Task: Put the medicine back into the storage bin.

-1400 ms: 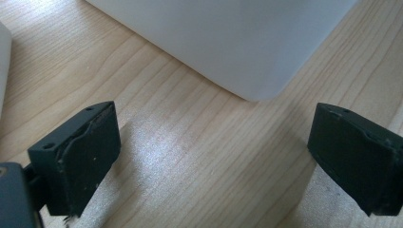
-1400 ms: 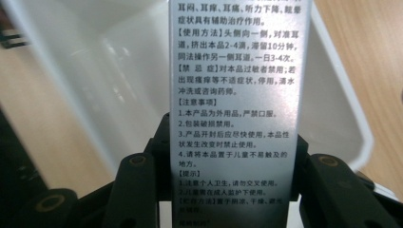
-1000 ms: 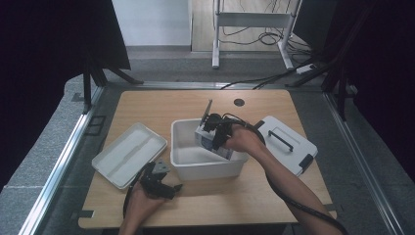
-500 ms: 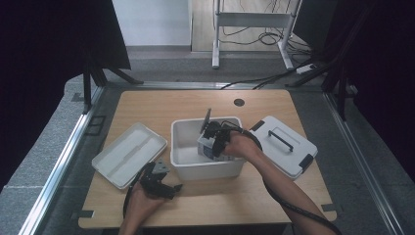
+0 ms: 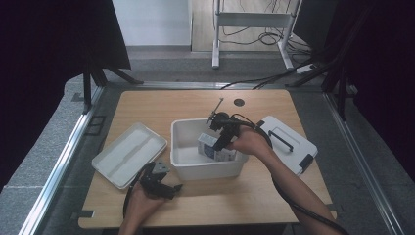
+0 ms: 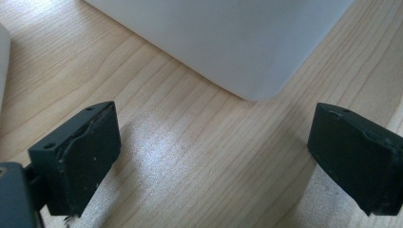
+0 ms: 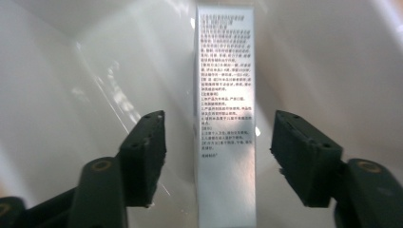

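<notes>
A white bin point(image 5: 205, 171) stands in the middle of the wooden table. Inside it a tall silver box point(image 5: 208, 145) with printed text point(image 7: 223, 95) stands upright against the bin's pale wall point(image 7: 85, 85). My right gripper point(image 5: 219, 144) reaches into the bin from the right. Its jaws have just been opening and the box stands between them, with a gap on each side point(image 7: 218, 152). My left gripper point(image 5: 171, 187) rests low on the table by the bin's front left corner point(image 6: 228, 42), open with only bare wood between its jaws point(image 6: 209, 156).
A flat white lid point(image 5: 129, 154) lies left of the bin. A white case with a dark handle point(image 5: 288, 142) lies to its right. A small round hole point(image 5: 239, 102) sits near the table's far edge. A black cable trails from each gripper.
The right gripper's jaws have spread apart from the box and the hand has drawn back slightly. The box stays standing in the bin. The left gripper has not moved.
</notes>
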